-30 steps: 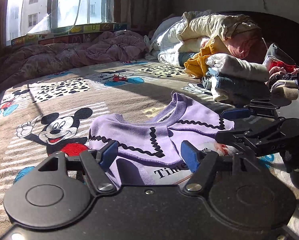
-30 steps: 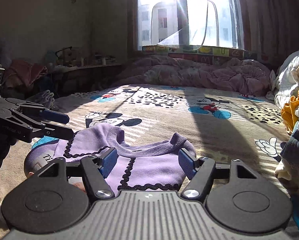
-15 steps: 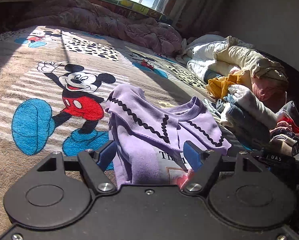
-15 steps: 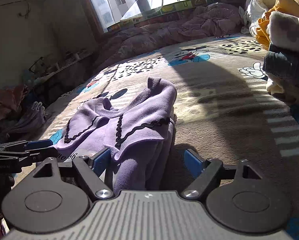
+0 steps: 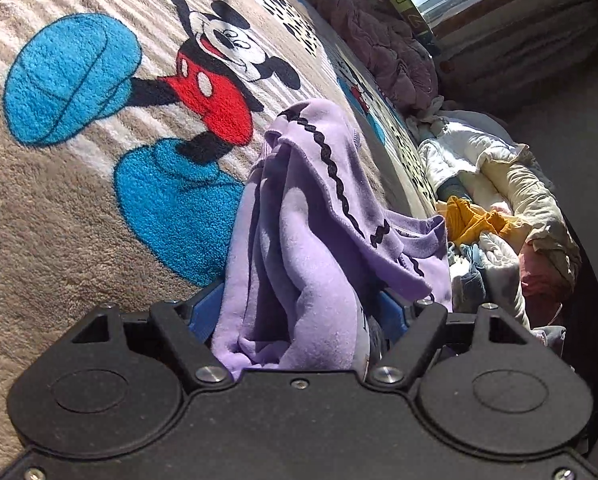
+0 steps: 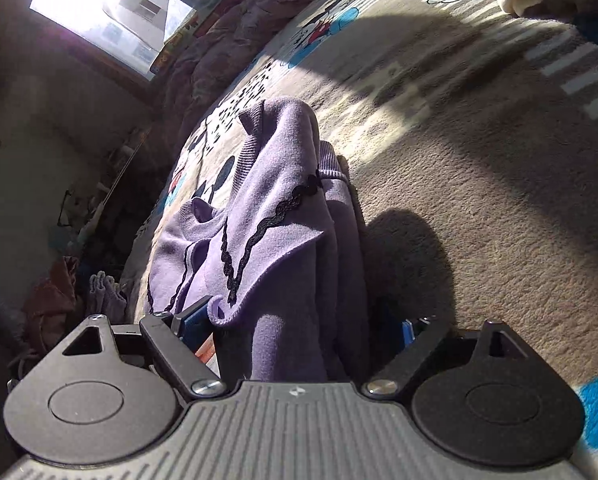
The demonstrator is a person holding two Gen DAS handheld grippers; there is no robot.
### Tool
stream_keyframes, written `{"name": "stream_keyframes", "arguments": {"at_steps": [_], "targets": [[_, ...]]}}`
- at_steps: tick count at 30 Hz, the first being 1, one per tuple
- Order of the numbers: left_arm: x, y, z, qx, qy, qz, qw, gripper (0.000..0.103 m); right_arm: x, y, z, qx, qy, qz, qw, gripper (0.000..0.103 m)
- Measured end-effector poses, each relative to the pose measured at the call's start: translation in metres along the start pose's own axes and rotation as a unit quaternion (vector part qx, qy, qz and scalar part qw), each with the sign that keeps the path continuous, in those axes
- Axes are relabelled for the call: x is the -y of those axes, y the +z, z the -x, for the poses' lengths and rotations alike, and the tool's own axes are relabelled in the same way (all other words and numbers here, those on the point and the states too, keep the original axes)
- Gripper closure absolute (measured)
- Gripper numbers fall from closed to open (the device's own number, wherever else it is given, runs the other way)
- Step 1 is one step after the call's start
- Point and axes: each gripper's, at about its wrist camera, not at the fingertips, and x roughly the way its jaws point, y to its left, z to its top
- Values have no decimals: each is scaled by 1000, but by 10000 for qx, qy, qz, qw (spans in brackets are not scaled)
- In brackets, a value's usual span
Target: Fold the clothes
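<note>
The left hand-held gripper [image 5: 299,312] is pinching a thick bunch of the lilac knit sweater with black zigzag trim [image 5: 319,208], the fabric rising toward 12 o'clock over the beige plush Mickey Mouse blanket [image 5: 79,208] on the bed. The right hand-held gripper [image 6: 299,328] is clamping another fold of the same sweater [image 6: 267,208] between its blue pads. A heap of mixed clothes [image 5: 495,216] is sitting at 3 o'clock in the left view.

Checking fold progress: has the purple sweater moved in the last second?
Yes. The sweater has bunched up between the left gripper's fingers, off the Mickey blanket where it lay flat.
</note>
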Motion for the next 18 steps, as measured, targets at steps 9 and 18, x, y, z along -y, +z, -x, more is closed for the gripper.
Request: {"name": "stream_keyframes", "arguments": {"at_steps": [9,18], "targets": [[0,-30,41,-208,-178,839,9961,55,-3,0,-19,-192,216,-592,9978,39],[-14,-56,73,54,93,286,9995,28,-2,-58,55,258,-116,-97,9996,23]]}}
